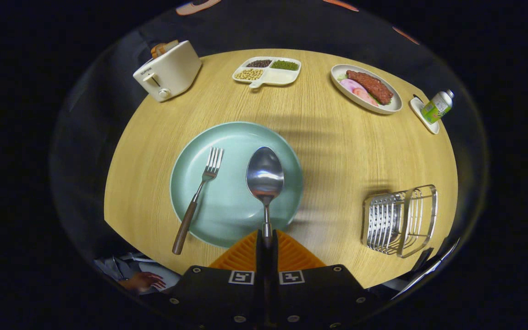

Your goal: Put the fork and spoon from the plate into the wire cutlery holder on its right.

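Observation:
My gripper (266, 242) is shut on the spoon (265, 174), both fingers pressing on its thin handle. The steel bowl of the spoon sticks out ahead of the fingers, over the right half of the pale green plate (227, 137). On the left part of that plate lies the fork (199, 197), its tines pointing away and its brown wooden handle hanging over the plate's near rim onto the table. The wire cutlery holder (400, 219) stands on the table to the right of the plate, near the table's edge.
On the round wooden table (337, 151), far beyond the plate, stand a cream toaster (168, 69), a divided dish of beans (267, 71), an oval plate of meat (365, 88) and a small bottle on a coaster (437, 106). A person's hand (142, 280) shows below the table's near-left edge.

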A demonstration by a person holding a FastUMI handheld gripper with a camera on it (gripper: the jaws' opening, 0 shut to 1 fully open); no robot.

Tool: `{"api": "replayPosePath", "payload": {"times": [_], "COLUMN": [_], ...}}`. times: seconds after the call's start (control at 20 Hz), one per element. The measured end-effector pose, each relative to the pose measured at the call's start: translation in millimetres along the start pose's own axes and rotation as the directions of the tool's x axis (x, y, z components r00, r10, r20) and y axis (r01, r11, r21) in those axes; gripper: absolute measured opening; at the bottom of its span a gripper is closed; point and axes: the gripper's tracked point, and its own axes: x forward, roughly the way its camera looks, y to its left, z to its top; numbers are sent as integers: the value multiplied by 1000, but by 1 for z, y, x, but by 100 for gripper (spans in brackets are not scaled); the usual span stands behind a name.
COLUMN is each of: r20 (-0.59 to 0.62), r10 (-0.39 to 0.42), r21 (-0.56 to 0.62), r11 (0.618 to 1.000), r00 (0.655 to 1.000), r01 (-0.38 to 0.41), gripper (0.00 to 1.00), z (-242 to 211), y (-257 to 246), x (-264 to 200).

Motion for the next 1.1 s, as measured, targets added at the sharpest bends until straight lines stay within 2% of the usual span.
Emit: {"api": "replayPosePath", "payload": {"times": [0.3,0.55,0.75,1.1], "r20": [114,119,58,-68], "r10": [-38,-116,-135,-138], "r21": [42,72,47,31], "r11": [999,992,990,990], "r00": [993,986,989,988], "r01": [33,108,132,141], "gripper": [5,5,5,5], "z": [6,-11,-34,-68], "y": [-57,-125,-157,-179], "x": [-72,-95,-91,-60]}}
